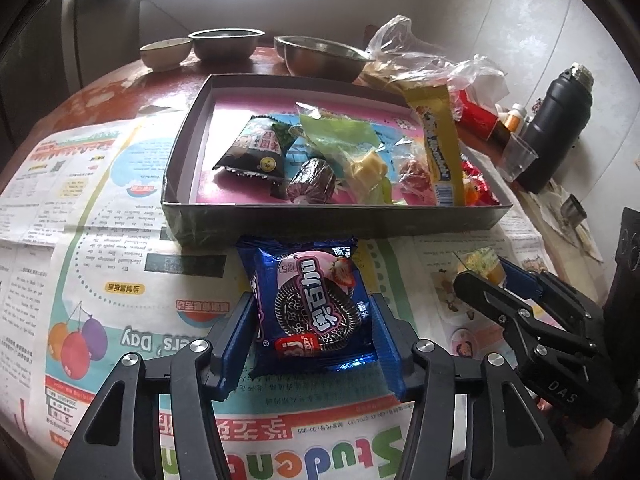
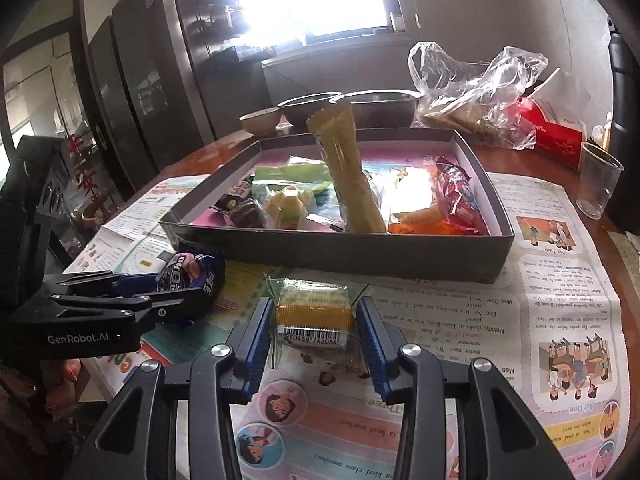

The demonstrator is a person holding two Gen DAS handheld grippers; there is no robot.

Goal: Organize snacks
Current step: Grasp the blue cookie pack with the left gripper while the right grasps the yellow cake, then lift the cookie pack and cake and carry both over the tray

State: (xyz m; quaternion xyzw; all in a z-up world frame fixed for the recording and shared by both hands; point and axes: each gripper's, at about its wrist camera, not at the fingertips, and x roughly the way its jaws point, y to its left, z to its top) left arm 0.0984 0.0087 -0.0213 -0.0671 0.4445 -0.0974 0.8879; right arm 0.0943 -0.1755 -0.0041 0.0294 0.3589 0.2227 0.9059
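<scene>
A blue cookie packet (image 1: 316,308) lies on the newspaper just in front of the shallow grey box (image 1: 328,218). My left gripper (image 1: 312,320) is shut on it, one blue pad against each side; from the right wrist view the cookie packet (image 2: 192,276) bulges between those fingers. My right gripper (image 2: 314,316) is shut on a small yellow snack in a clear wrapper (image 2: 314,308), low over the paper near the grey box (image 2: 340,254). The box holds several snacks, among them a tall gold packet (image 2: 348,168) leaning upright.
Newspaper (image 1: 100,240) covers the round red table. Behind the box stand a small bowl (image 1: 166,52) and two metal bowls (image 1: 226,42), a crumpled plastic bag (image 2: 480,92) and a red pack (image 2: 556,136). A clear cup (image 2: 598,184) and a black flask (image 1: 556,124) stand at the right.
</scene>
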